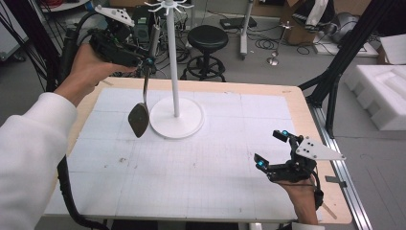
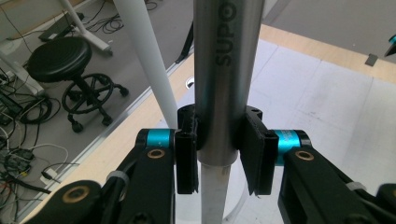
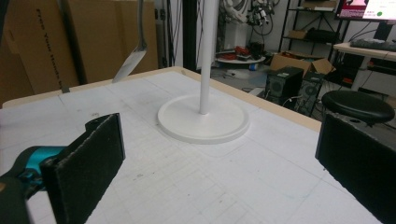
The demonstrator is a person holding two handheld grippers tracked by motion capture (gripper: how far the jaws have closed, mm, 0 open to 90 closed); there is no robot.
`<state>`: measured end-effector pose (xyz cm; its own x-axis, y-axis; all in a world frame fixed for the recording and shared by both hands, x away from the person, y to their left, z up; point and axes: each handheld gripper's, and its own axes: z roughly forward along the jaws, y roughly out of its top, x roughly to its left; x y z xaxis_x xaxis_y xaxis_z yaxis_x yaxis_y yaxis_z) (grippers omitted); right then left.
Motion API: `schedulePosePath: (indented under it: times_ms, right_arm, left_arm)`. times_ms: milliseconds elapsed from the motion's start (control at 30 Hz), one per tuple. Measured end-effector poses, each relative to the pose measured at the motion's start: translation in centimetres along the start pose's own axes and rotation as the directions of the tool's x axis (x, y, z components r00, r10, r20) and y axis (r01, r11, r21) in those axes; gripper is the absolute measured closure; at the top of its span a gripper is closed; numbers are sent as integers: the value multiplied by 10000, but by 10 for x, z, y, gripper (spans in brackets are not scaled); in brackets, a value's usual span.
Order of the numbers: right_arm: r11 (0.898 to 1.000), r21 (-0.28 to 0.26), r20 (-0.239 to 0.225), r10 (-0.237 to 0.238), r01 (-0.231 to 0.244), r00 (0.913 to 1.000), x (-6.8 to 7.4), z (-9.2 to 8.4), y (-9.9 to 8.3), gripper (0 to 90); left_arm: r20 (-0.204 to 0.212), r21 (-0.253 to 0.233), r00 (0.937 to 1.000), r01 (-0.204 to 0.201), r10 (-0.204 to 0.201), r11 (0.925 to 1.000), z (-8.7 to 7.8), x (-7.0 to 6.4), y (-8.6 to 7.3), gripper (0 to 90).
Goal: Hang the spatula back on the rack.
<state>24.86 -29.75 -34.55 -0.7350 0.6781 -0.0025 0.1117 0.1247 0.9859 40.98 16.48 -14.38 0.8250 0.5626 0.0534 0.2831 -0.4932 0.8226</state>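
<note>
Two grippers: left gripper clamps the spatula by its handle, blade hanging above table beside the white stand; right gripper gapes wide w/ nothing between, near table's right edge.

High view: above near table edge, looking forward-down. Left gripper view: close along its jaws, looking down the spatula handle. Right gripper view: low, level; shares white stand with the others.
</note>
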Motion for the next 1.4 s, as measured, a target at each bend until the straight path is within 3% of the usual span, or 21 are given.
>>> schedulePosePath:
  times_ms: [100,267,733,867,1133,1267,1333,1400]
  right_arm:
    - [10000,-8,4,-5,5,10000,-1,0,-1,4]
    - [10000,-9,4,12,-12,10000,-1,0,0,4]
    - [10000,-17,26,63,-63,10000,-2,-3,0,4]
    - [10000,-64,43,44,-43,10000,-3,-3,0,4]
    - [10000,-12,0,55,-55,10000,-3,-3,-1,4]
    - [10000,-38,7,52,-52,10000,-4,-3,-2,4]
    - [10000,-67,29,-5,5,10000,-4,-2,-2,4]
    - [10000,30,-6,15,-15,10000,-4,-2,-2,4]
  left_arm:
    - [85,71,9999,54,-55,10000,2,1,5,691]
    - [-125,233,9999,77,-74,9997,4,2,15,691]
    - [-518,447,9985,201,-178,9988,13,6,24,691]
    - [-741,608,9969,310,-265,9977,16,9,23,691]
    - [-768,704,9966,366,-311,9968,23,12,22,691]
    - [-832,889,9965,188,-114,9959,27,14,19,687]
    - [-1214,630,9925,-60,136,9980,26,15,16,675]
    - [-1586,-105,9868,-355,334,9993,22,15,11,564]
